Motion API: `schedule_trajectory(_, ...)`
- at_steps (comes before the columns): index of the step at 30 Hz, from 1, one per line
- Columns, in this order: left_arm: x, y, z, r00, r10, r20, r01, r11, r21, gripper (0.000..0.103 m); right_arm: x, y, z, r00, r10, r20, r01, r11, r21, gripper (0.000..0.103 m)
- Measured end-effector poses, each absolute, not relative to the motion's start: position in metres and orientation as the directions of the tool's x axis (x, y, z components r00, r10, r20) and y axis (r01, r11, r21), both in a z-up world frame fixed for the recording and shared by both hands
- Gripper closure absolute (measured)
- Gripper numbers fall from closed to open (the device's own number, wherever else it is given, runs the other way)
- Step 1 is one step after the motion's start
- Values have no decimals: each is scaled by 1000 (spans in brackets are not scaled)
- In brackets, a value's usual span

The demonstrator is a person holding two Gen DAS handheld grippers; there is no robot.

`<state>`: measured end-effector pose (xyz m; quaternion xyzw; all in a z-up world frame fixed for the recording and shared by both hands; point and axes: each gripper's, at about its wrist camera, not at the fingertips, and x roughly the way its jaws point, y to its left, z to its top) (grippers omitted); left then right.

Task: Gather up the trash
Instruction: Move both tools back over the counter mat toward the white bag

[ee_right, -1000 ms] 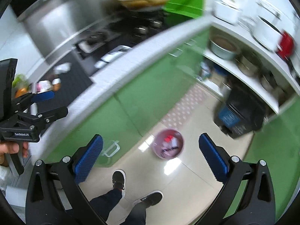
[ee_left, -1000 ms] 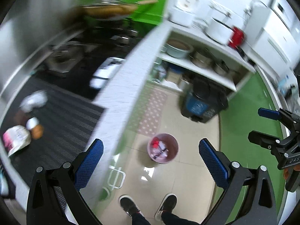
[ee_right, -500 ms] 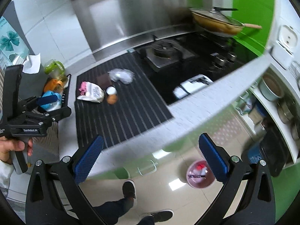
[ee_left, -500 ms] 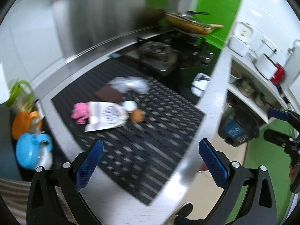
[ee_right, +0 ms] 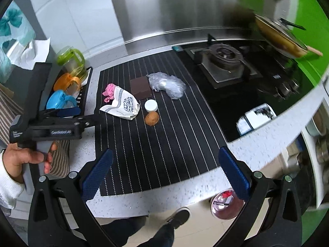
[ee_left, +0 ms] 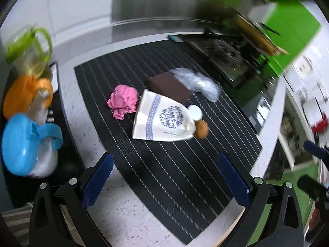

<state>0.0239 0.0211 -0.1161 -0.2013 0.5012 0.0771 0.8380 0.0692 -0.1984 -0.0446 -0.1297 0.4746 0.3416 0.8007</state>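
Trash lies on a black striped mat [ee_left: 168, 164] on the counter: a white paper bag with blue print [ee_left: 162, 121] [ee_right: 123, 104], a crumpled pink wad [ee_left: 123, 100] [ee_right: 109, 89], a brown box [ee_left: 170, 87] [ee_right: 140, 87], clear crumpled plastic [ee_left: 197, 82] [ee_right: 166, 84], a white lid [ee_left: 195, 112] [ee_right: 151, 105] and a brown round item [ee_left: 201, 131] [ee_right: 152, 118]. My left gripper [ee_left: 164, 183] is open and empty above the mat's near part; it also shows in the right wrist view [ee_right: 82, 117]. My right gripper [ee_right: 164, 179] is open and empty over the counter's front edge. A pink trash bin [ee_right: 226, 206] stands on the floor.
Blue [ee_left: 22, 144], orange [ee_left: 24, 96] and green [ee_left: 30, 51] jugs stand on a rack at the left. A gas stove [ee_right: 224, 61] with a pan [ee_right: 281, 39] is at the right. A printed item [ee_right: 255, 119] lies on the stove's near edge. The person's feet [ee_right: 178, 216] are below.
Both grippers swung up from the floor and bin toward the counter. The left gripper moved closer to the trash on the mat. Both stayed open.
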Motion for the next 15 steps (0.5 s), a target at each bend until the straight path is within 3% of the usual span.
schedule_trajectory(8, 39, 37, -147, 502, -109, -858, -519, 756, -399, 6, 104, -185, -57, 244, 427, -871, -753, 649, 107, 3)
schedule_trajectory(10, 41, 40, -156, 507, -121, -853, -559, 707, -433, 10, 116, -185, -59, 230, 428, -874, -769, 630, 107, 3)
schedule_trajectory(15, 42, 45, -172, 517, -138, -845, -621, 619, -481, 35, 136, -184, -61, 213, 434, -875, -791, 602, 106, 3)
